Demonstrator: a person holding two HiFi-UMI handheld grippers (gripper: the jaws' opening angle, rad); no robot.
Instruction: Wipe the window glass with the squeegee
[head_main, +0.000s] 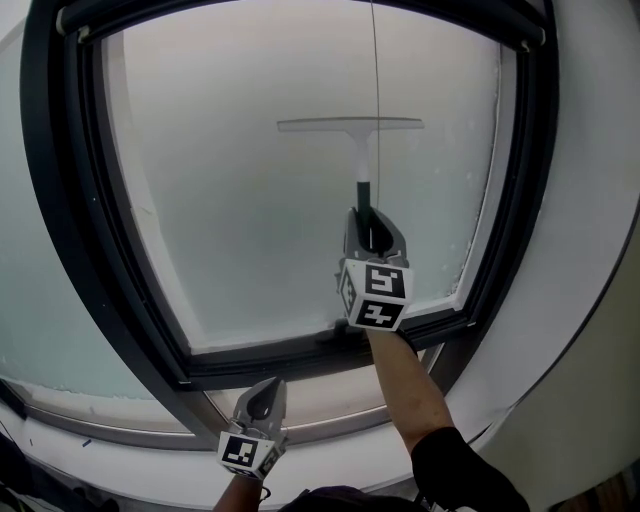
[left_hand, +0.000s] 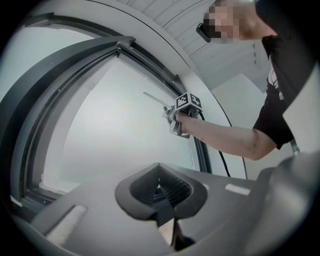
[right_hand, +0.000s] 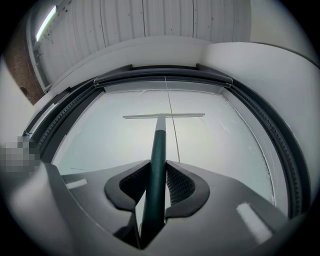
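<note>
The squeegee has a white blade and a dark green handle. Its blade lies level against the upper middle of the frosted window glass. My right gripper is held up in front of the lower pane, shut on the handle. In the right gripper view the handle runs up between the jaws to the blade. My left gripper hangs low below the sill, away from the glass. In its own view the left gripper is shut with nothing in it.
A dark window frame surrounds the pane, with a white sill below. A thin cord hangs down in front of the glass near the squeegee. White wall curves off to the right.
</note>
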